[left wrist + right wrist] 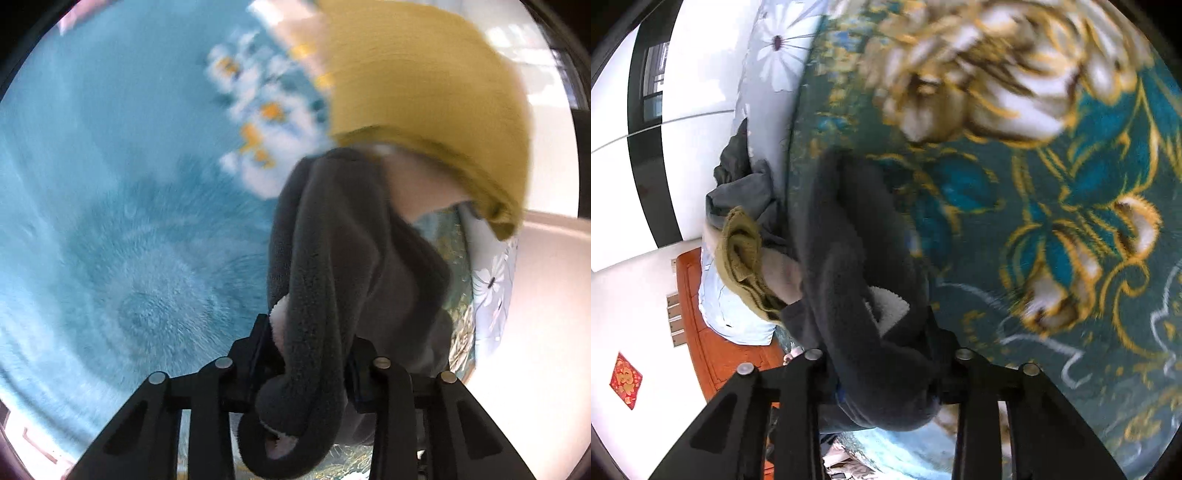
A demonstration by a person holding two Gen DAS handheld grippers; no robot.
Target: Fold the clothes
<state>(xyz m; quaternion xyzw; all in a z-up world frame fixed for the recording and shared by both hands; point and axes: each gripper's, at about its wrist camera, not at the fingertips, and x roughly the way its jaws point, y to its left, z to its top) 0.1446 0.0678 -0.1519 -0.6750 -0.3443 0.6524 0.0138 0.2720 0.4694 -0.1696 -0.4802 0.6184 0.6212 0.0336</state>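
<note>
A dark grey fleece garment (332, 258) with a pale fluffy lining hangs bunched above a light blue plush blanket (110, 221). My left gripper (306, 354) is shut on a thick fold of it. Past the fleece a person's hand in a mustard-yellow knitted sleeve (424, 92) is partly hidden. In the right wrist view the same grey fleece garment (857, 258) drapes over a teal blanket with gold flowers (1052, 221), and my right gripper (882, 369) is shut on another fold. The mustard sleeve (742, 254) shows at the left there.
A dark grey heap of clothing (742, 184) lies on white flowered bedding (775, 55) at the far left. A pale blue pillow (731, 310) rests against a reddish wooden bed frame (701, 321). White walls (639, 314) stand beyond, with a red decoration (625, 380).
</note>
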